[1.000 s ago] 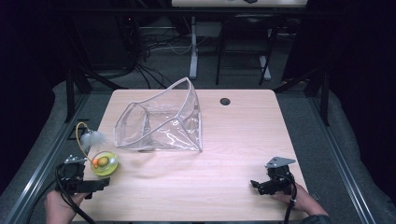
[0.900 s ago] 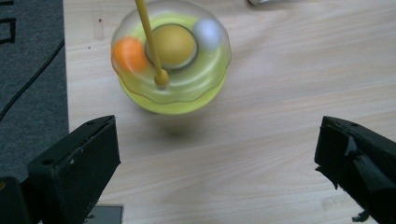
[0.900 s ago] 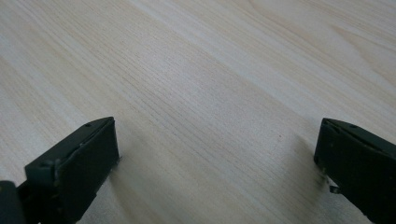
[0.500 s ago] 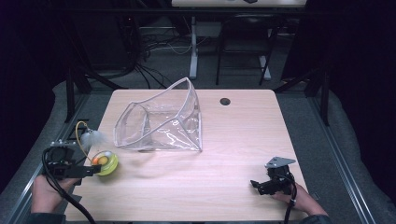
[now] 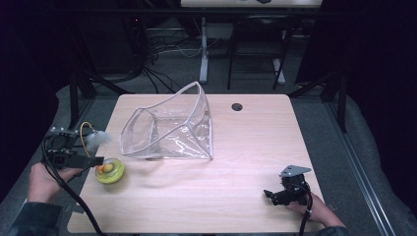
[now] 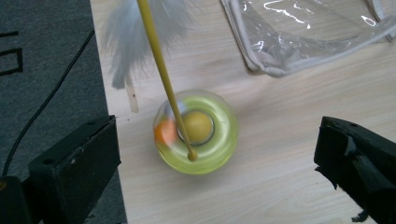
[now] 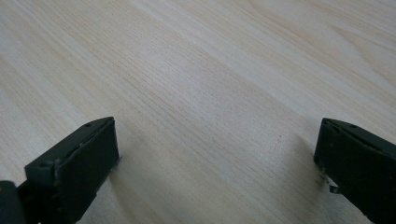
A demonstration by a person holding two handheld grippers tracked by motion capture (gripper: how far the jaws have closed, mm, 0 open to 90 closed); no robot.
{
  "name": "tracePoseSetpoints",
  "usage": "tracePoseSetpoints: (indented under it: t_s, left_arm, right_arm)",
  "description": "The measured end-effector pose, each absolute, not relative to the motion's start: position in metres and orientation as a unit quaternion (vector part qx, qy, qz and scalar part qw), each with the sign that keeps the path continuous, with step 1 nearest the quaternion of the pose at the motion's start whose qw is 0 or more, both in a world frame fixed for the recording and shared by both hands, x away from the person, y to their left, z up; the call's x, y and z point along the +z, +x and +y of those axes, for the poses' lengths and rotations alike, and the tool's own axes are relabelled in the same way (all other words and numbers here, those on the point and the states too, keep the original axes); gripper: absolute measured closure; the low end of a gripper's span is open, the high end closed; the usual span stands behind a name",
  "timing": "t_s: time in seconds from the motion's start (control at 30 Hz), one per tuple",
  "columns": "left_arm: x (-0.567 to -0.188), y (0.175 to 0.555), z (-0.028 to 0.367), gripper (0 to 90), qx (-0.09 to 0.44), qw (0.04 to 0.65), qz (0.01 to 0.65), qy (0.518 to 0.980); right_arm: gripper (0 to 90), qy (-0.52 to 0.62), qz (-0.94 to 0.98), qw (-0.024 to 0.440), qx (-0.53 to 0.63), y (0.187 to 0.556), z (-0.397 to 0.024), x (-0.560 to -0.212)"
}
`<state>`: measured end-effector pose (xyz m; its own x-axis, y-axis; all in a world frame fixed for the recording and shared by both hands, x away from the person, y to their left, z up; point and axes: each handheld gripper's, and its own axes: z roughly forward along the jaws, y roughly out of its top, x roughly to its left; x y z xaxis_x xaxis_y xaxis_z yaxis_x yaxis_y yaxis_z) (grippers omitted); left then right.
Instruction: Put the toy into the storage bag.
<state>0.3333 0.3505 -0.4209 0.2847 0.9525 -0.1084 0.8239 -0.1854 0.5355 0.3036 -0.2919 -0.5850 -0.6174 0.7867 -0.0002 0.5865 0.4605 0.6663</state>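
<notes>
Yellow-green and round, the toy (image 6: 196, 133) sits near the worktop's (image 5: 246, 162) left edge with a yellow wand (image 6: 161, 70) rising from it to a white feather (image 6: 135, 32). Left gripper (image 5: 93, 161) hovers just beside it, jaws wide apart and gripping nothing. Close behind stands a clear plastic pouch (image 5: 169, 130), mouth open. Far right, the right gripper (image 5: 268, 194) rests low over bare wood, jaws apart.

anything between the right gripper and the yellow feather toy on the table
No, just bare table. In the high view the right gripper sits near the front right and the yellow feather toy front left; the clear bag lies farther back.
</notes>
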Motion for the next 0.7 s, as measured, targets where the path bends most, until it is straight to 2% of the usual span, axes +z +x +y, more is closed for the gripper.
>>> tracePoseSetpoints:
  t_s: [0.27,0.47,0.7]
  left_arm:
    - [-0.409,0.35,0.356,15.5,0.116,0.242,0.583,0.767]
    - [-0.399,0.354,0.361,37.7,0.11,0.228,0.579,0.775]
    - [-0.393,0.358,0.363,53.2,0.102,0.214,0.576,0.782]
  right_arm:
    - [0.0,0.408,0.84,0.156,0.321,0.304,-0.292,-0.585]
    - [0.0,0.408,0.84,0.156,0.321,0.304,-0.292,-0.585]
    - [0.0,0.408,0.84,0.156,0.321,0.304,-0.292,-0.585]
